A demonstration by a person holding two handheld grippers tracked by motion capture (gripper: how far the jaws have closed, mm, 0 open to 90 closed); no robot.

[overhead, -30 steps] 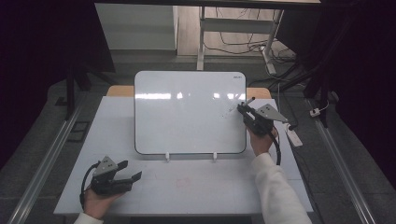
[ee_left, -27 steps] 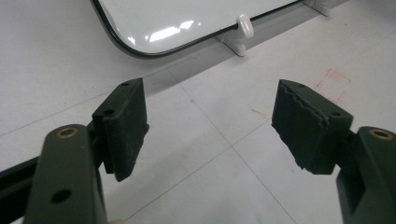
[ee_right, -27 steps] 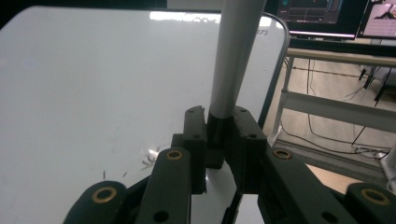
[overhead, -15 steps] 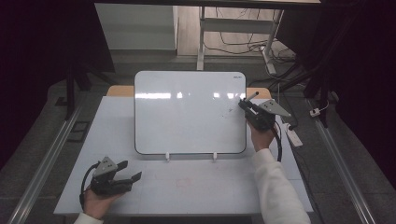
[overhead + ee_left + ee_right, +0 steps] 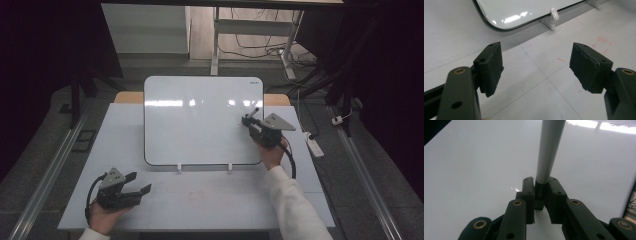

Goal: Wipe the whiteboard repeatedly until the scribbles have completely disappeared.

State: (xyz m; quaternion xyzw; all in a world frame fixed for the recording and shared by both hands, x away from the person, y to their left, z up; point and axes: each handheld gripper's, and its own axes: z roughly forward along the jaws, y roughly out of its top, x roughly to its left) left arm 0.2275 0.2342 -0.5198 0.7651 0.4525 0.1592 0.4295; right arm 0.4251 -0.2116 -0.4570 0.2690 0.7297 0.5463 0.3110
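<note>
Marker (image 5: 254,113) in right gripper (image 5: 248,121) shifted left across whiteboard (image 5: 200,120).

Black grippers, brass rivets, grey plates, trailing cables; white sleeves.

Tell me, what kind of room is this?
Probably a lab or workshop set up for recording: a white table with a whiteboard propped on it, dark curtains around, and loose cables on the floor.
</note>
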